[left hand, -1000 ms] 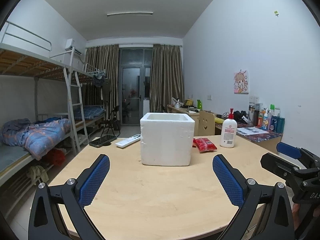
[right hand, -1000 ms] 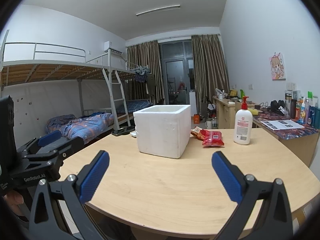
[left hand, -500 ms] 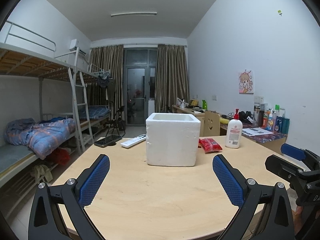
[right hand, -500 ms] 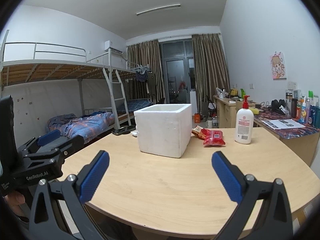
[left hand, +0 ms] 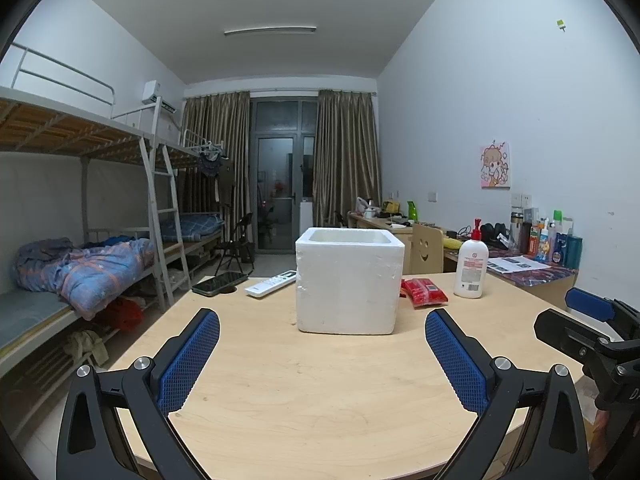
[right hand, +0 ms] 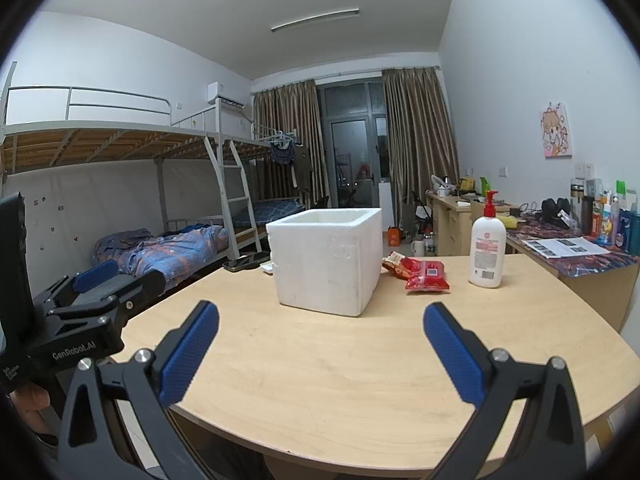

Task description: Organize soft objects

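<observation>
Standing at frame centre on the round wooden table (left hand: 320,400), the white foam box (left hand: 347,280) is open-topped and upright. Right of it lie the red soft packets (left hand: 424,291), near the white pump bottle (left hand: 471,265). Left gripper (left hand: 320,354) and right gripper (right hand: 320,350) are both released, blue pads spread wide, hovering at lower frame, holding nothing

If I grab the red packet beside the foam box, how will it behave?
The red packet looks puffy and crinkled, so it will probably flex and sag from one end. Its glossy film may be slippery. It lies flat, touching another packet, which a push would likely drag along.
</observation>
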